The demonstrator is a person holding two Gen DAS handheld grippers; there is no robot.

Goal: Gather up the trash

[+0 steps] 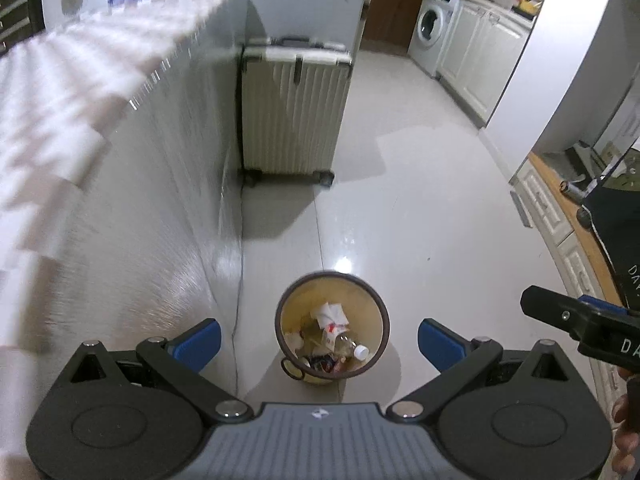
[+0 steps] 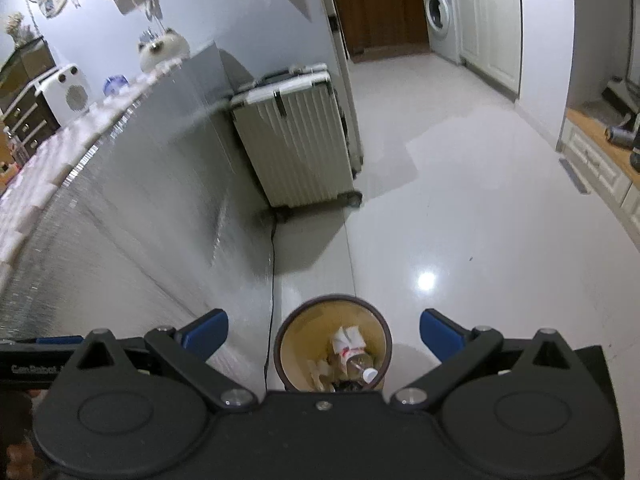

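Left gripper (image 1: pixel 319 340): jaws spread wide, nothing held.
Trash bin (image 1: pixel 385 312): on floor beside table skirt, directly below both grippers; holds paper scraps and a clear bottle (image 1: pixel 352 347).
Right gripper (image 2: pixel 323 334): jaws wide apart, empty.
Advice: descend centred over the rim, avoid tipping.

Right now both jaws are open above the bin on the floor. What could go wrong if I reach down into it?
1. The trash bin is light-looking and stands free on glossy tile, so a push on its rim could tip or slide it.
2. A thin black cable runs down the counter side beside the bin; a jaw might snag it.
3. The plastic bottle lies loose among paper and may slip from a grasp.
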